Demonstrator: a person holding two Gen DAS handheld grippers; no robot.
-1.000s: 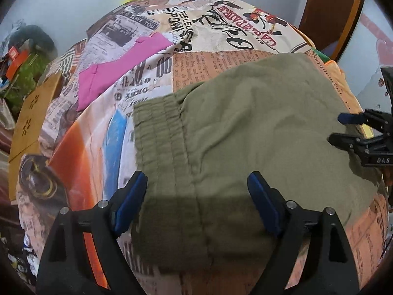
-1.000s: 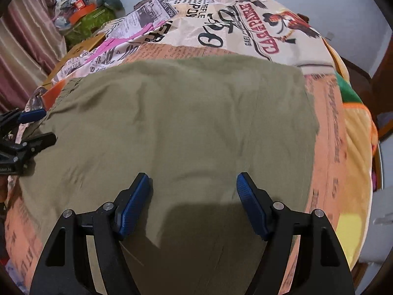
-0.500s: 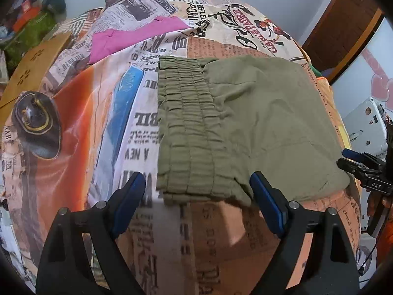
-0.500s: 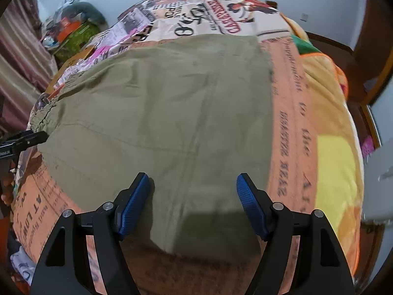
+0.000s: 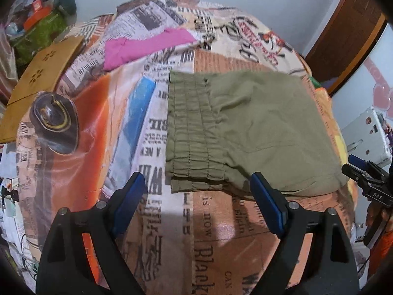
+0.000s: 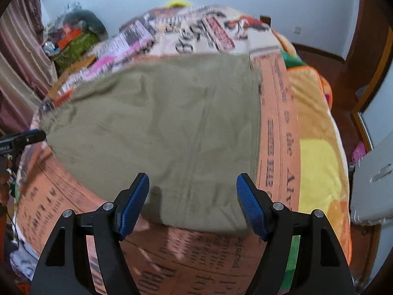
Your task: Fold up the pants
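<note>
Olive green pants [image 5: 248,127] lie folded flat on a bed with a newspaper-print cover [image 5: 216,241]. Their elastic waistband [image 5: 189,132] is at the left side. In the right wrist view the pants [image 6: 159,132] fill the middle. My left gripper [image 5: 199,194] is open and empty, held back from the near waistband corner. My right gripper [image 6: 194,196] is open and empty, above the pants' near edge. The right gripper also shows at the left wrist view's right edge [image 5: 363,174]. The left gripper's tip shows at the right wrist view's left edge [image 6: 22,140].
A pink garment [image 5: 145,46] lies on the bed beyond the pants. A wooden board [image 5: 41,78] and a cluttered pile [image 5: 36,24] stand left of the bed. A white appliance [image 5: 366,132] stands to the right. A brown door [image 5: 343,29] is at the far right.
Both grippers have pulled back and up from the pants, staying open. The pants now lie farther ahead, with the bed cover showing between the fingers of the left gripper.
</note>
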